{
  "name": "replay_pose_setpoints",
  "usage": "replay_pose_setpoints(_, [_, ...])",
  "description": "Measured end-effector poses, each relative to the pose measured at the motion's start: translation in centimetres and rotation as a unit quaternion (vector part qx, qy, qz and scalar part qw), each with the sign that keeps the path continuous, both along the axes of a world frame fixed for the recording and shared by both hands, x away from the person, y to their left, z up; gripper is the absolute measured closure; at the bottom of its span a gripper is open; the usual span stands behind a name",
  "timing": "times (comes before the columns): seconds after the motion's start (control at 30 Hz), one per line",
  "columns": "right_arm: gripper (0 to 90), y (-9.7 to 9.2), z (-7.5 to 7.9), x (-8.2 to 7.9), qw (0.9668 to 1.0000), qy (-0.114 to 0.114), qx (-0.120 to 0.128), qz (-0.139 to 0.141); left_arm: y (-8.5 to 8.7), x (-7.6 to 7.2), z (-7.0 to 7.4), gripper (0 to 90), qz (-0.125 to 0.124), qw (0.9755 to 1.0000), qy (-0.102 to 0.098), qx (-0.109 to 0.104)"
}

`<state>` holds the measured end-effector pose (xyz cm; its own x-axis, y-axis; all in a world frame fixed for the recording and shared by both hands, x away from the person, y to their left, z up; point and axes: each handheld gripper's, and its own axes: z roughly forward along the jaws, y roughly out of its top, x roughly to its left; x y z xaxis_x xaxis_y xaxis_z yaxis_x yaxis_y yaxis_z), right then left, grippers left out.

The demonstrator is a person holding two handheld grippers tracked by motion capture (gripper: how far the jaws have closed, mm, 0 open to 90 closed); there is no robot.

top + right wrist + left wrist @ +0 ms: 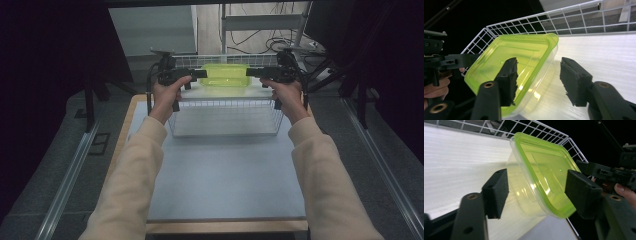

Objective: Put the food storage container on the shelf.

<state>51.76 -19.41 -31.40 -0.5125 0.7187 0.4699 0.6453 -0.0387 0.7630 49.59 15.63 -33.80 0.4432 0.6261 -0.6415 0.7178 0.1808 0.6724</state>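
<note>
The left tool (pixel 196 75) is at the left end of the green-lidded plastic box (pixel 226 75). A hand (pixel 165 97) in a cream sleeve (pixel 132 175) holds it. In the left gripper view its two black jaws stand wide apart, one on each side of the box (pixel 541 177), and there is a gap between each pad and the box, so this tool is open.

The box is see-through with a bright green lid. It sits up at the top of the white wire basket (pixel 225 117), near the basket's far wall. I cannot tell if the box rests on the wire or hangs free. The basket stands on the pale blue surface (pixel 225 175).

The right tool (pixel 255 73) is at the right end of the box, held by the other hand (pixel 287 95). In the right gripper view its jaws are spread too. One pad is in front of the lid (pixel 514 55) and the other is off to the side, clear of the box. This tool is open as well.
</note>
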Motion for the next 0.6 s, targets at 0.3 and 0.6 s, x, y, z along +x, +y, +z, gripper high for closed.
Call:
replay_pose_setpoints(0.3, [39.0, -1.1, 0.0, -3.2, 0.999, -0.035, -0.024, 0.016, 0.3, -4.0, 0.4, 31.8, -0.004, 0.9987, -0.041, 0.03])
replay_pose_setpoints(0.6, [37.9, -2.5, -1.5, -7.4, 0.9972, -0.052, -0.017, 0.052, 1.3, -9.2, -0.4, 31.8, -0.02, 0.9971, -0.067, 0.028])
